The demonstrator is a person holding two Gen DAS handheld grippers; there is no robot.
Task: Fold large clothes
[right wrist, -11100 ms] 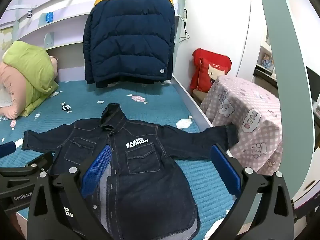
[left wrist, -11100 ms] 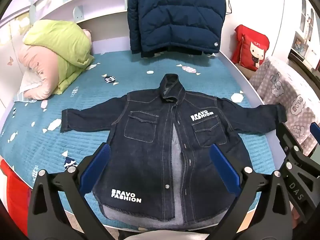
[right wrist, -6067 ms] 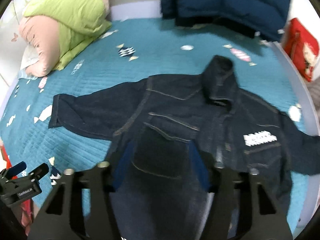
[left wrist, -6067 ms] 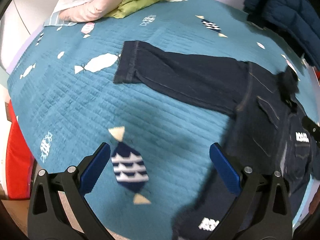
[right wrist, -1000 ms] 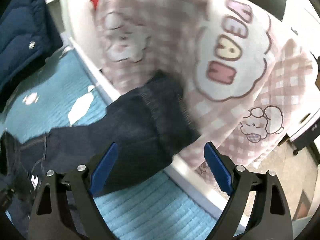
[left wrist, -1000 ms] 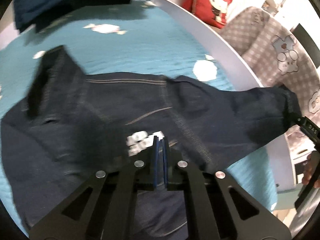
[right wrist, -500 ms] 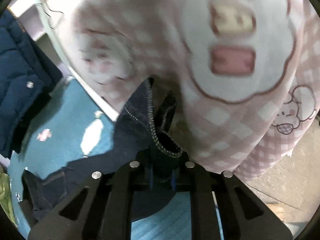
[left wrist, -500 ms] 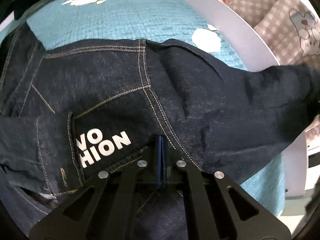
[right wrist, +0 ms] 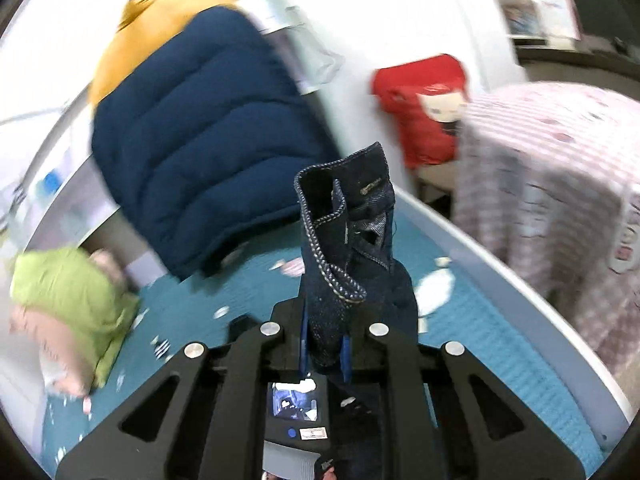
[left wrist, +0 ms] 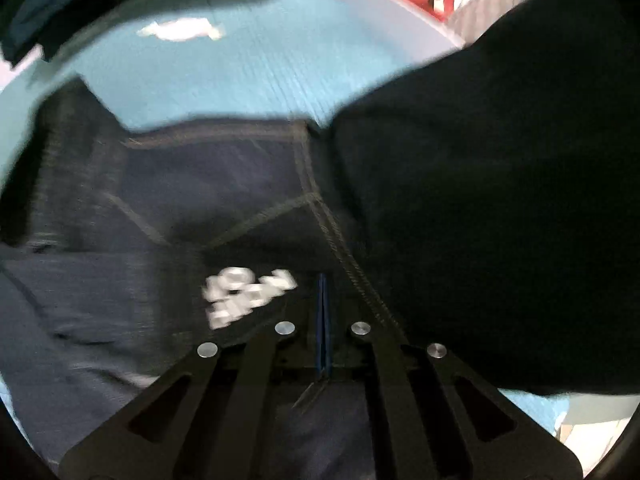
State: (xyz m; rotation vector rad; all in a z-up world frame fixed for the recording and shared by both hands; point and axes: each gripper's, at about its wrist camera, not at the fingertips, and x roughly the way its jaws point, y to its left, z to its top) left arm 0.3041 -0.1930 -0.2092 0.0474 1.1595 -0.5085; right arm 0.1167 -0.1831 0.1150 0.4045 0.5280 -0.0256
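A dark denim jacket [left wrist: 208,216] with white chest lettering lies on the teal bedspread [left wrist: 248,64]. My left gripper [left wrist: 322,300] is shut and rests tip-down on the jacket's chest, just right of the lettering, with no cloth visibly pinched. The jacket's right sleeve [left wrist: 500,200] rises as a dark blurred mass across the right of that view. In the right wrist view my right gripper [right wrist: 325,344] is shut on the sleeve cuff [right wrist: 346,236], which stands up out of the jaws with its pale stitched edge showing, lifted above the bed.
A navy and yellow puffer coat [right wrist: 200,128] hangs at the head of the bed. Green and pink bedding [right wrist: 68,304] lies at the far left. A red cushion [right wrist: 424,104] and a pink checked cover [right wrist: 560,176] stand beyond the bed's white edge [right wrist: 500,272].
The right gripper closed on the cuff beside the checked cover, then rose and swung toward the bed with it. The sleeve now looms over the left view. The left gripper stays pressed on the chest.
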